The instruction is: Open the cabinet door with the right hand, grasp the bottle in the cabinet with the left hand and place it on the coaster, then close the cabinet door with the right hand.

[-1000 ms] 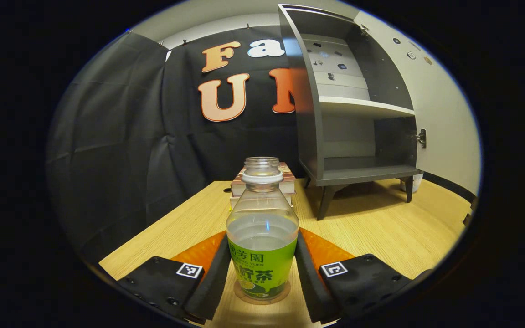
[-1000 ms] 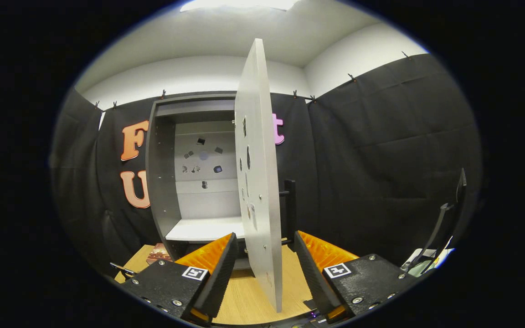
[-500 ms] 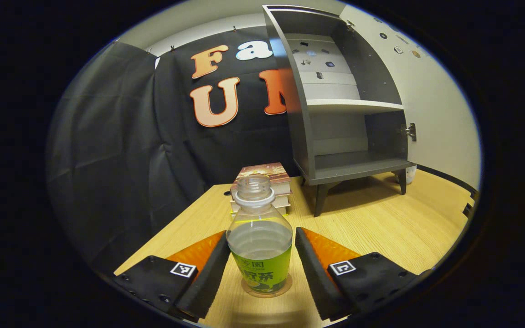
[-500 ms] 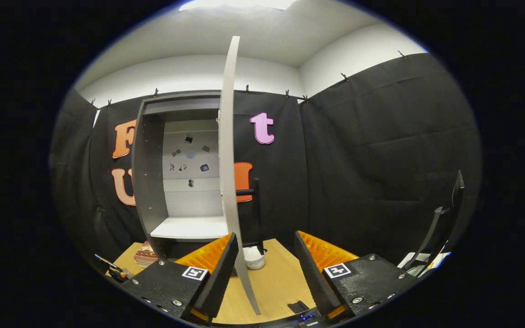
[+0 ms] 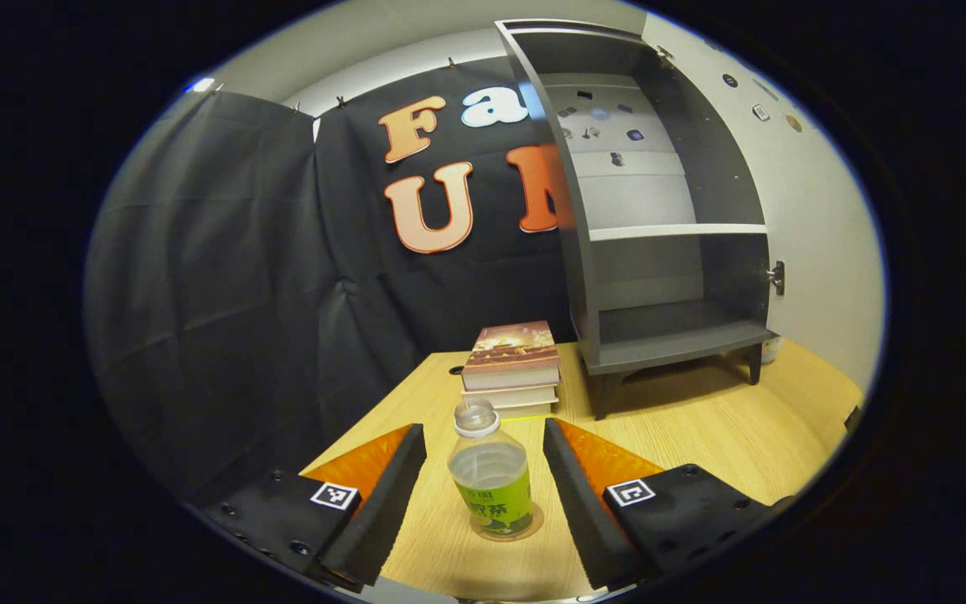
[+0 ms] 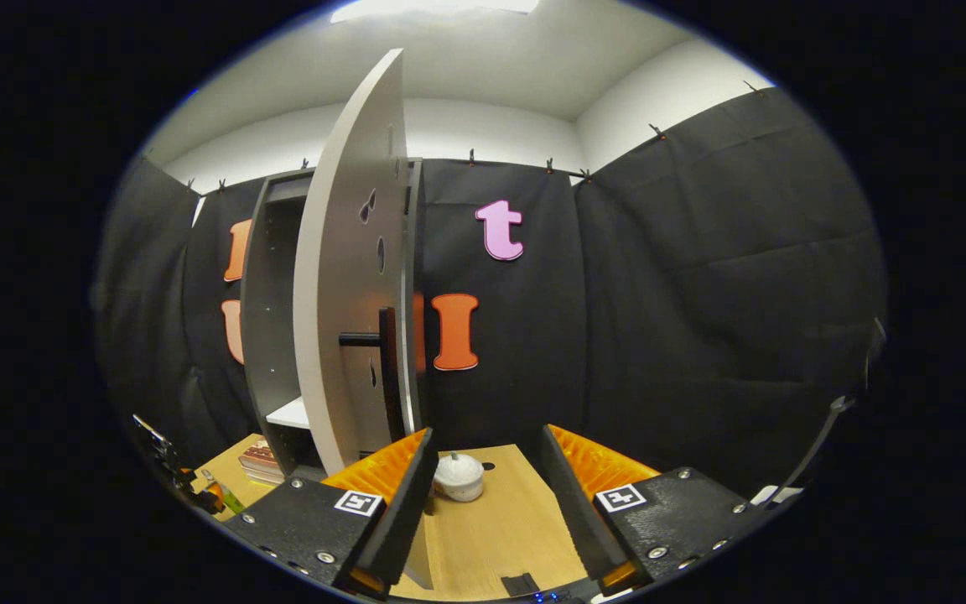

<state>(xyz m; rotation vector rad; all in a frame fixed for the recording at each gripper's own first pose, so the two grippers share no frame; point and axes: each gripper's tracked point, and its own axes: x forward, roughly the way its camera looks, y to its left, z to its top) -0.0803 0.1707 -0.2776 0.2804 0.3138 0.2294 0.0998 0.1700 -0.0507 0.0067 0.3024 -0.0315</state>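
The bottle (image 5: 491, 489) stands upright on the round coaster (image 5: 532, 527), near the front of the tabletop (image 5: 701, 436). It has no cap, holds clear liquid in its upper part and carries a green label lower down. The left gripper (image 5: 483, 478) sits with its jaws spread wide on either side of the bottle, touching it on neither side, so the placing step looks finished and the bottle is left to stand on its own.

Just beyond the bottle lies a stack of books (image 5: 512, 367). To the right and farther off stands the grey cabinet (image 5: 659, 226) on short legs, with its shelves bare, which fits the bottle having come from there.

In the right gripper view the cabinet door (image 6: 340, 285) hangs partly swung, with its pale outer face and dark bar handle (image 6: 382, 369) turned toward the camera. The right gripper (image 6: 483, 486) has its jaws open and holds nothing. The door's lower edge lies close by its left finger, though contact cannot be told. Judging by this, closing the door is the step in hand. A small white lidded pot (image 6: 459, 476) sits on the tabletop between the fingers, farther off.

The tabletop is light wood grain. Black cloth lines the booth, with white wall and ceiling above.
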